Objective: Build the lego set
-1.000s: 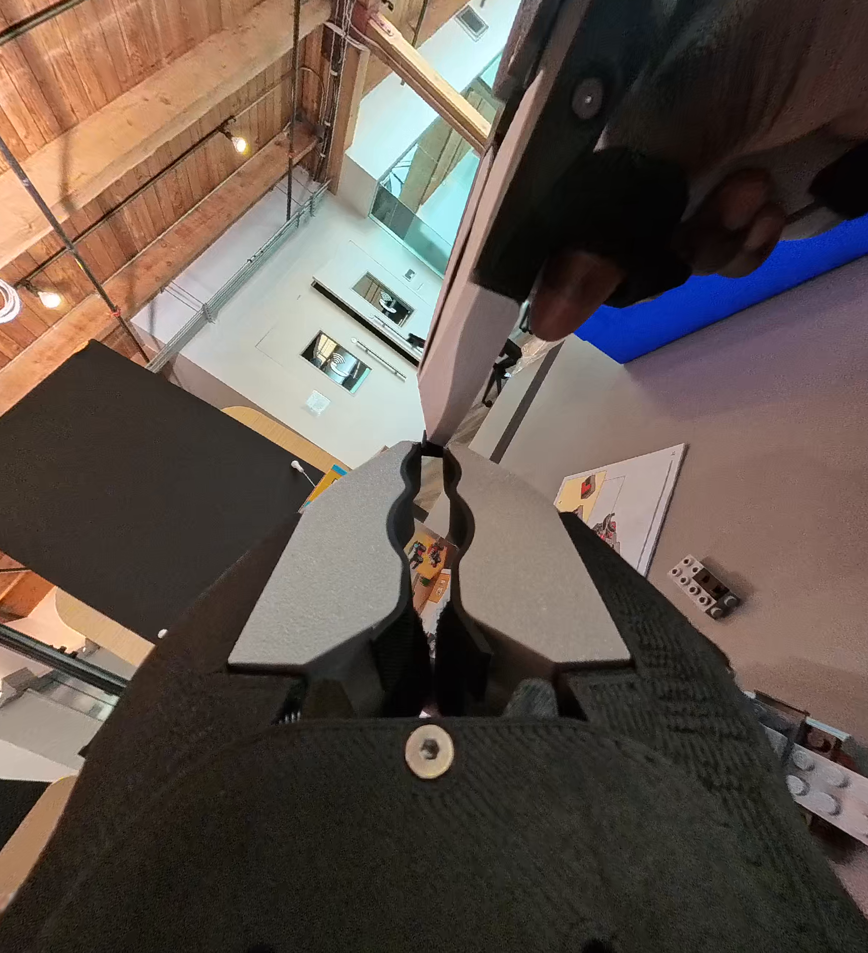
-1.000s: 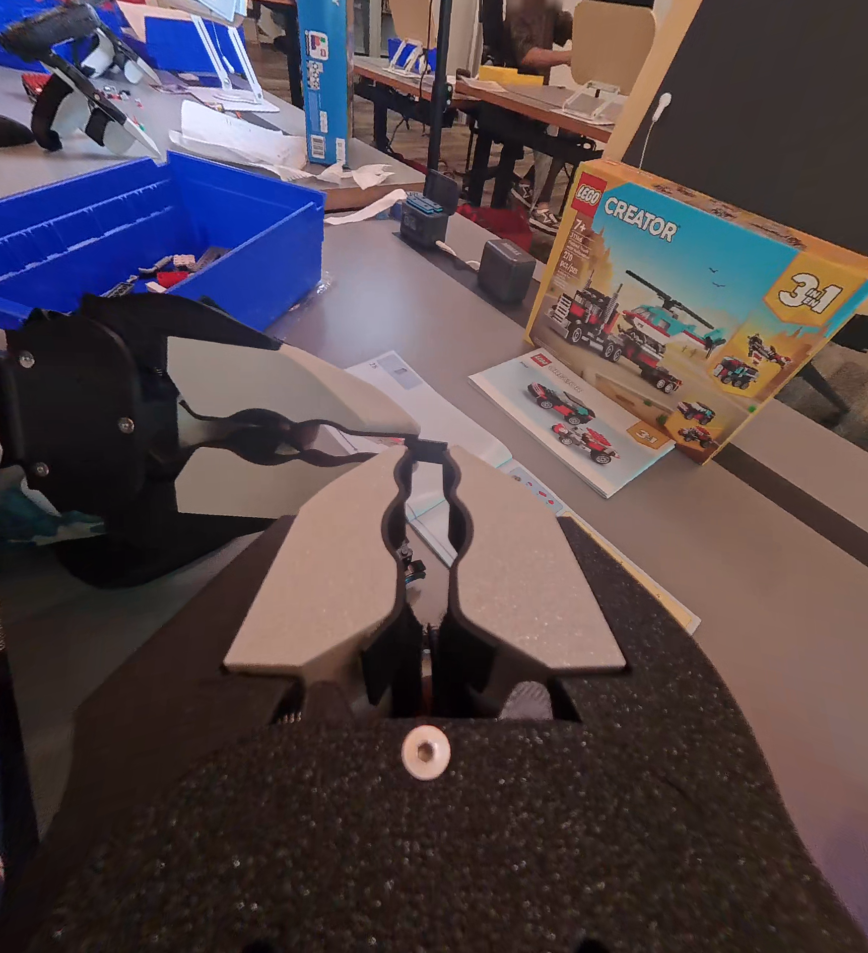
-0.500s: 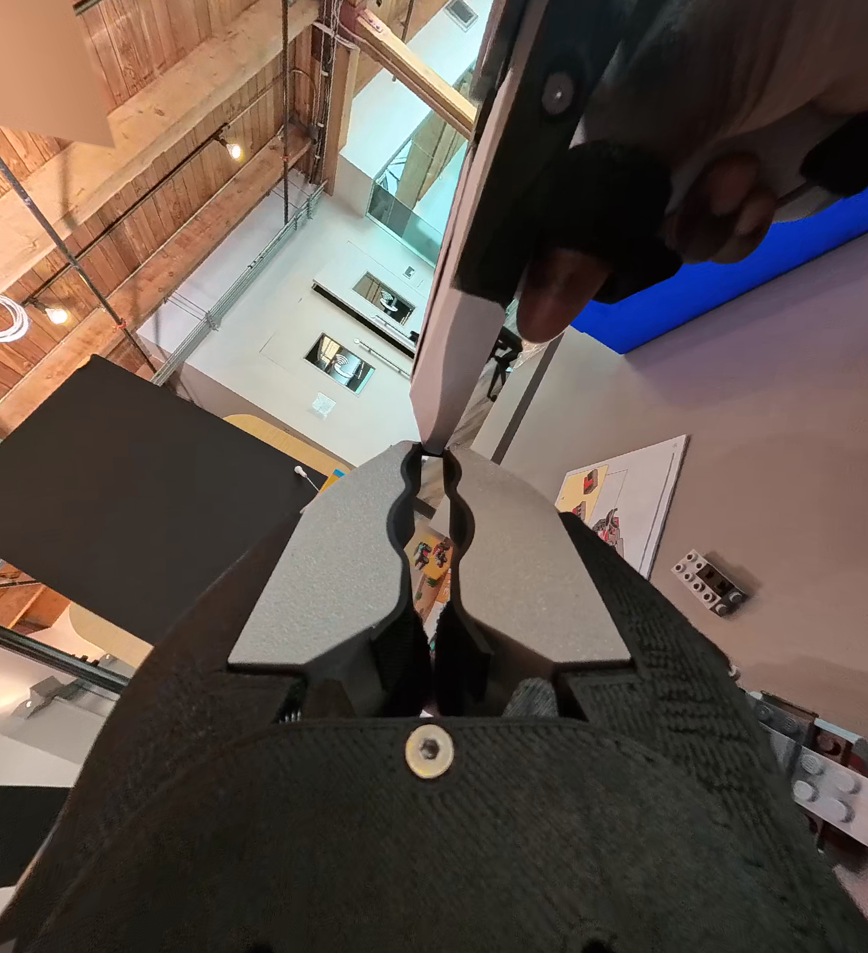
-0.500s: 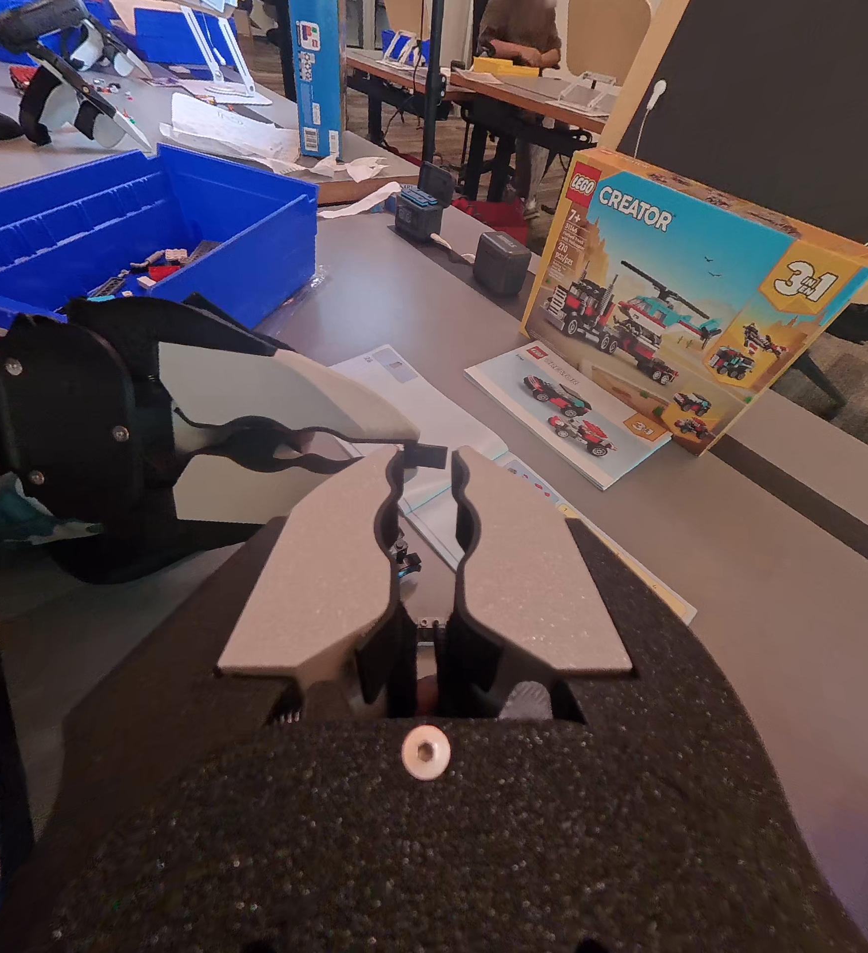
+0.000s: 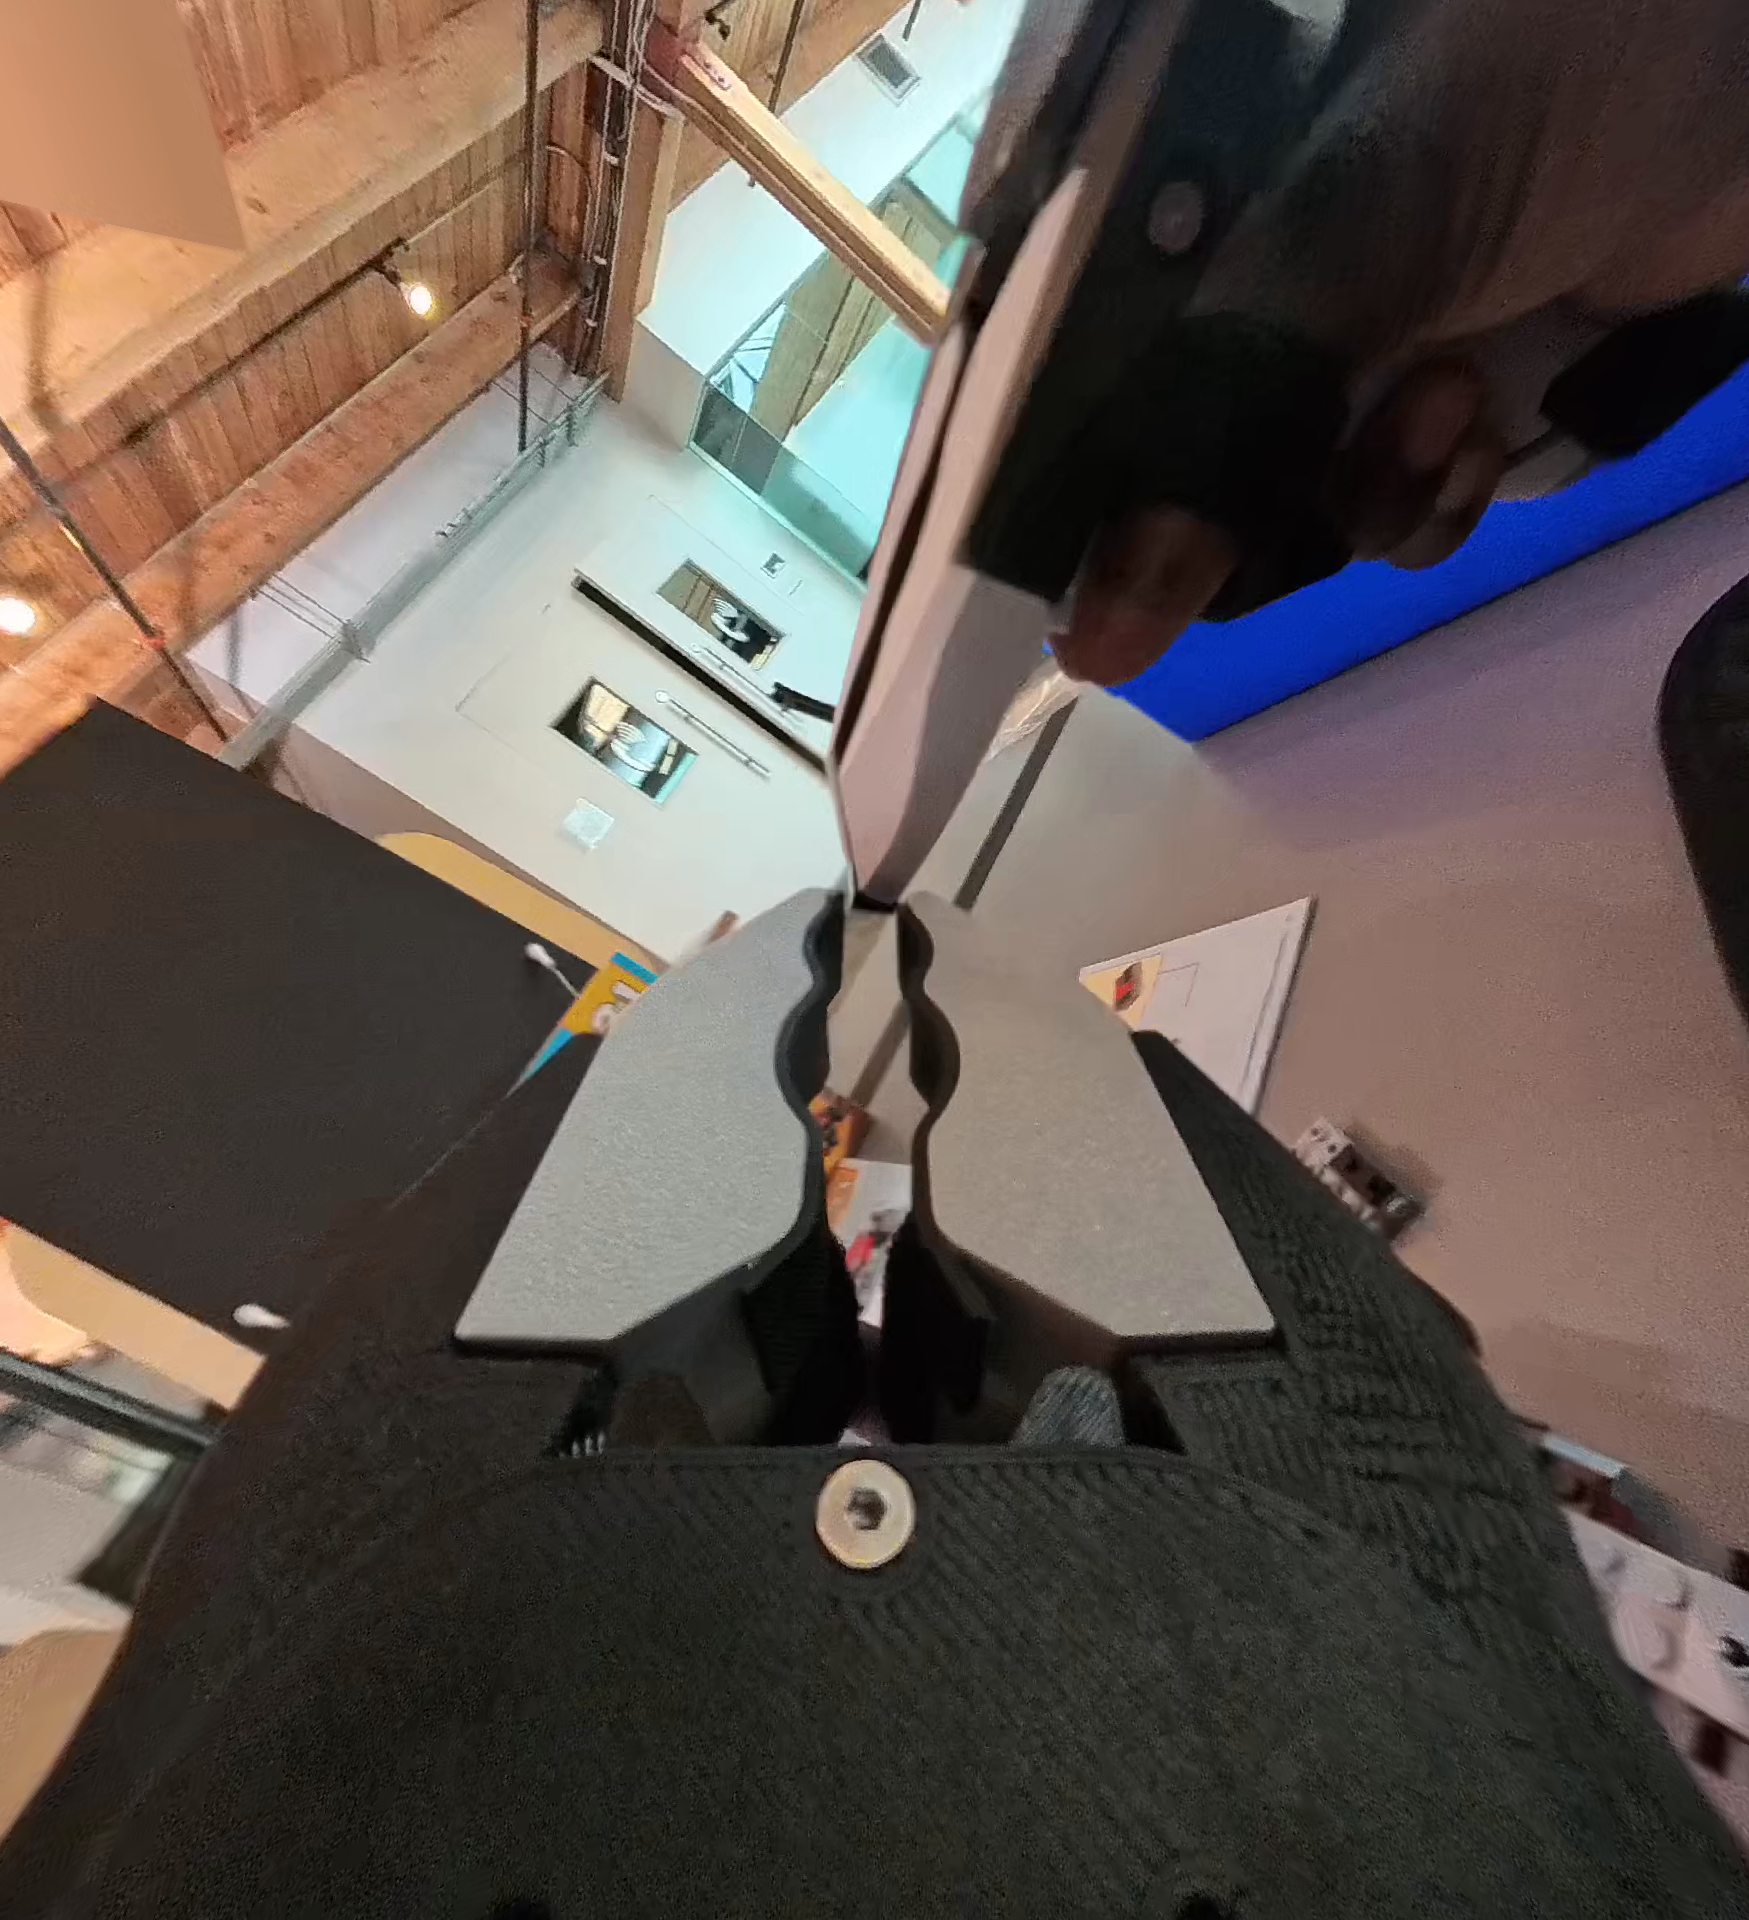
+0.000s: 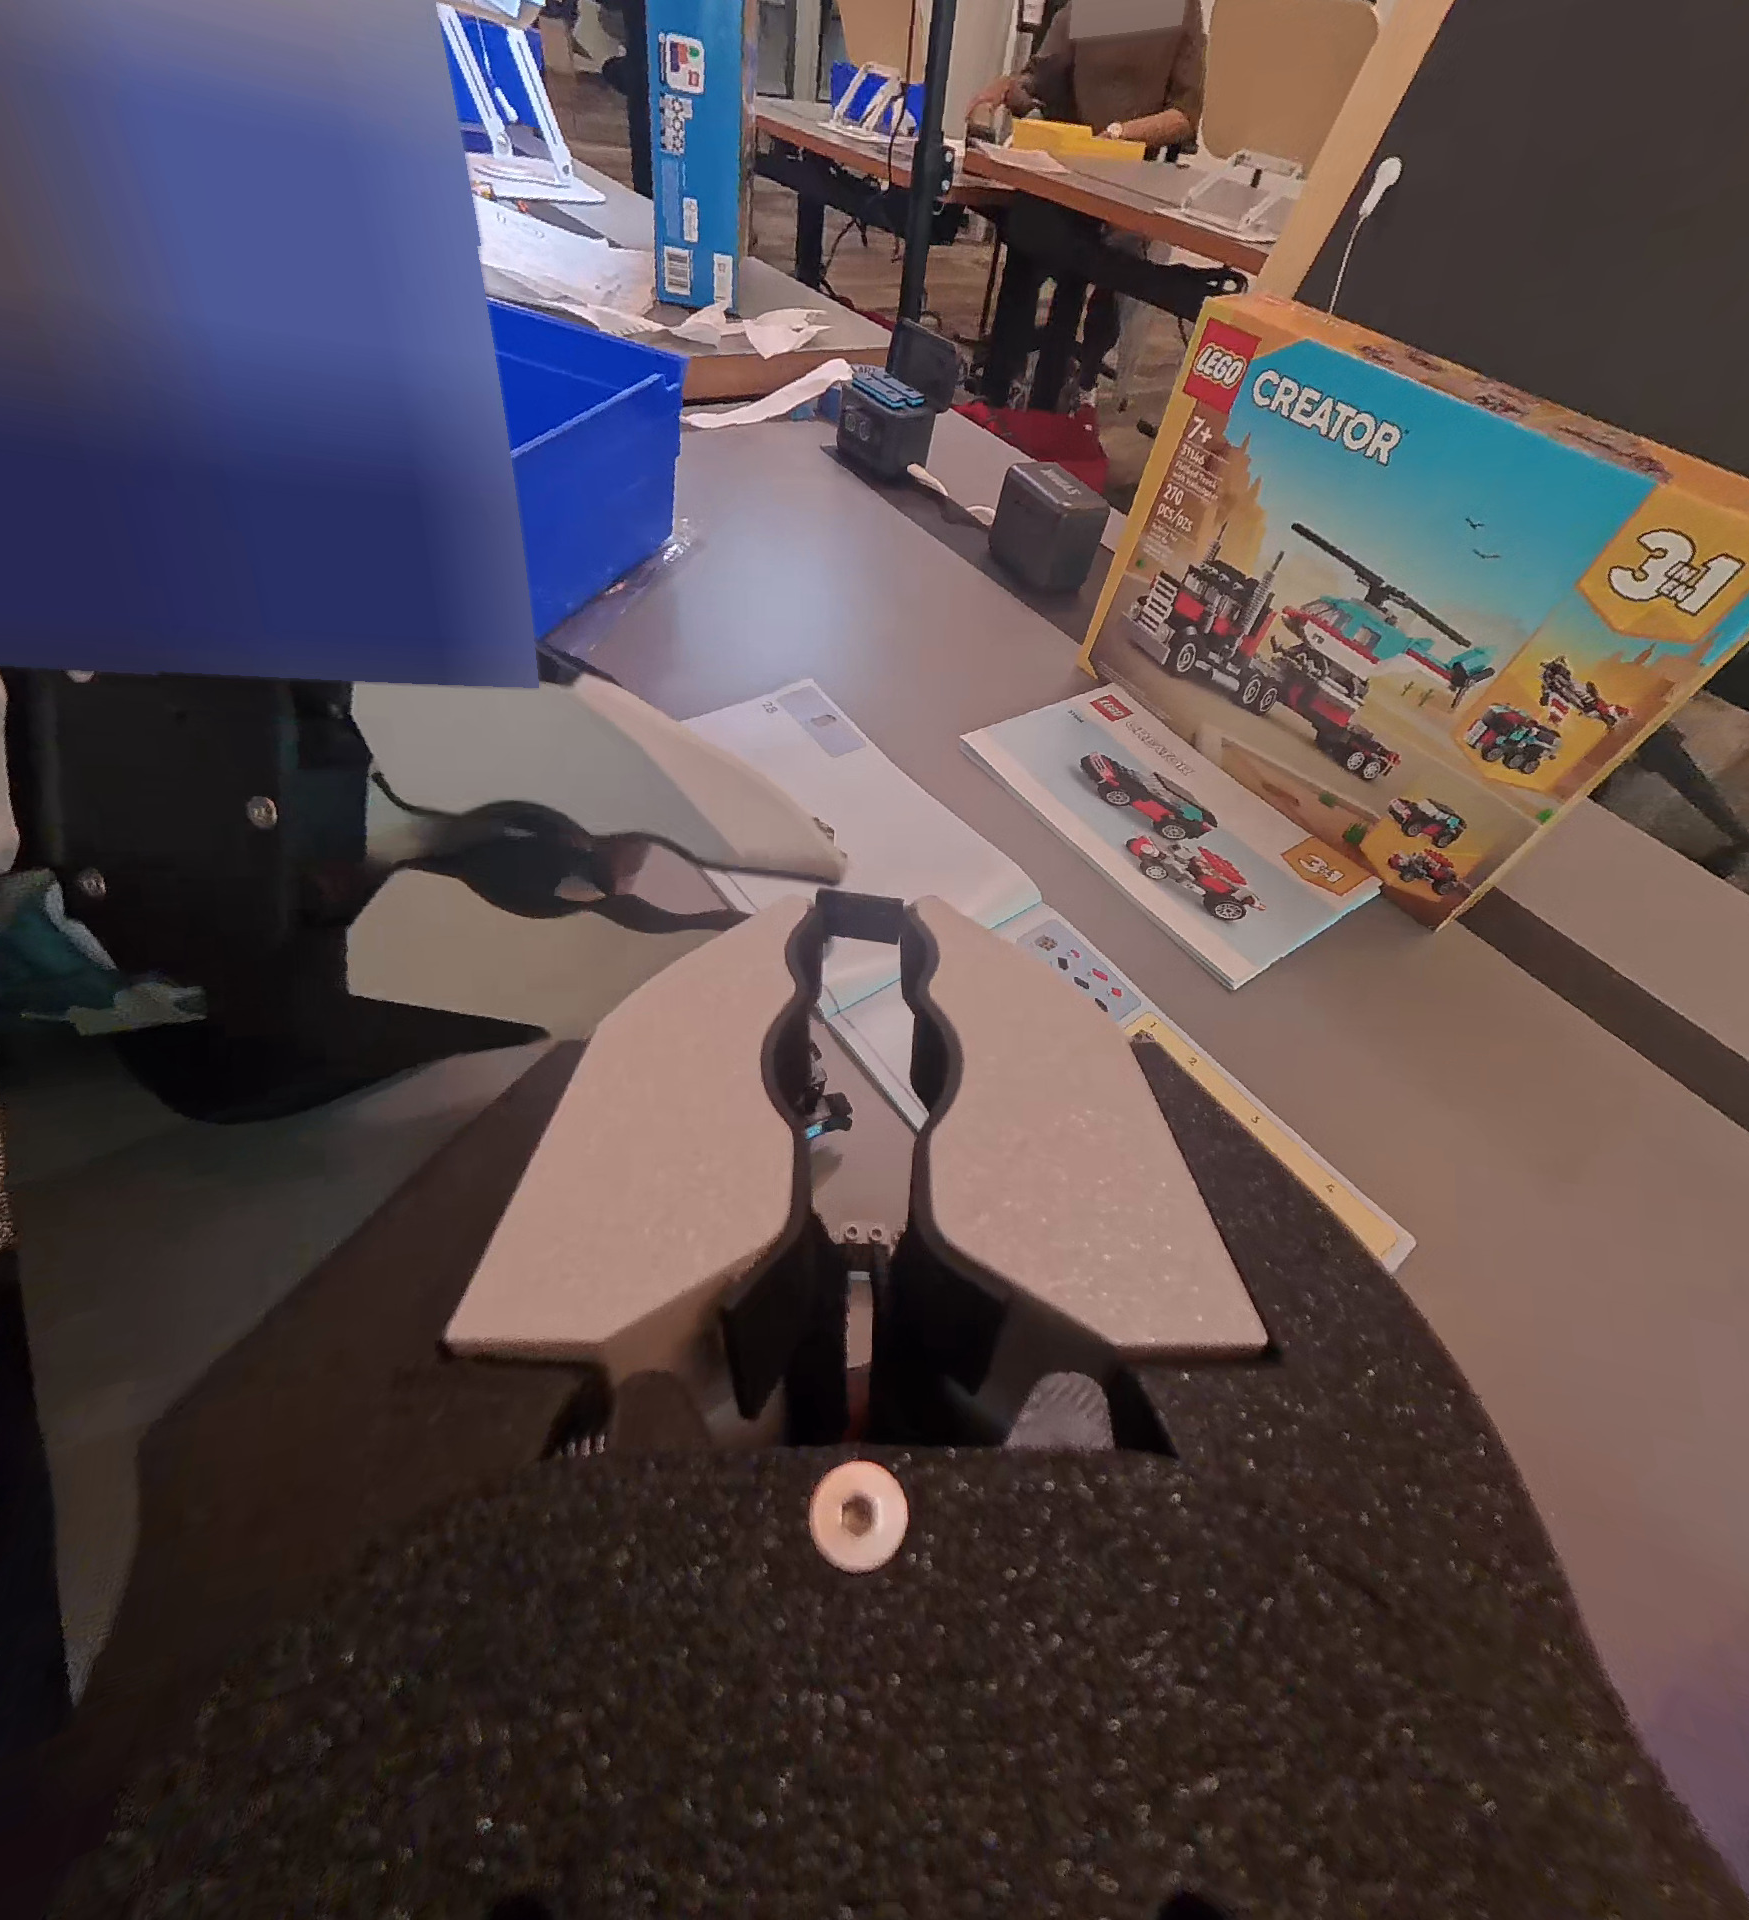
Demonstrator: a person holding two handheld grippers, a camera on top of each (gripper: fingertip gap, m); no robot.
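Black piece pinched crosswise at the right claw's tip

Black, small, the lego piece (image 6: 859, 918) sits clamped across the right claw (image 6: 857, 925), long axis side to side. Left claw (image 5: 868, 914), slightly parted and empty, meets it tip to tip above the grey table (image 6: 1472, 1195).

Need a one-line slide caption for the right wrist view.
Right gripper pinches a small black brick at its fingertips, beside the left gripper, above the grey table with instruction booklets.
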